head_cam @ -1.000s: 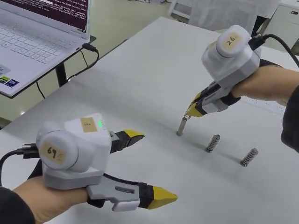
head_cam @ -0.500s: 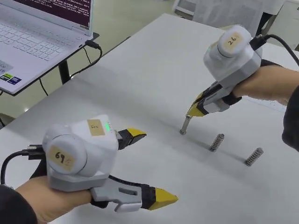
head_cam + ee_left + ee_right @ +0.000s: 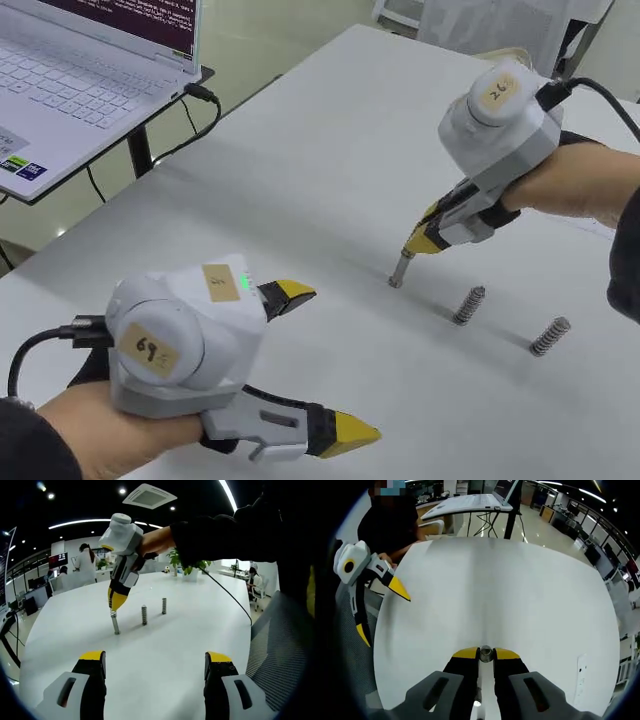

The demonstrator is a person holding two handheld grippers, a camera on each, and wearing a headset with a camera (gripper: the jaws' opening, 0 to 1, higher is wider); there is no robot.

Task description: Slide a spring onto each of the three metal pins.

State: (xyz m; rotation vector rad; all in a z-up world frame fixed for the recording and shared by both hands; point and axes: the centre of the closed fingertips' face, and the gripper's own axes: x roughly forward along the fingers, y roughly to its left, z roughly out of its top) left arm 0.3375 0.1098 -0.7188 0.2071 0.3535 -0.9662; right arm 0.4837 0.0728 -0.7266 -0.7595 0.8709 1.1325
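Three metal pins stand in a row on the white table. Two of them, the middle pin and the far right pin, each wear a spring. My right gripper is at the top of the left pin, shut on a small spring that sits at the pin's tip. In the left gripper view this pin is bare below the right gripper, and the sprung pins stand beside it. My left gripper hovers open near the table's front edge, nothing between its fingers.
An open laptop rests on a side stand at the far left, with a cable hanging by the table edge. People sit at desks in the background. The right gripper's cable trails off to the right.
The head view has shifted slightly. My right gripper has stayed at the left pin's top with the spring. The left gripper has barely moved.
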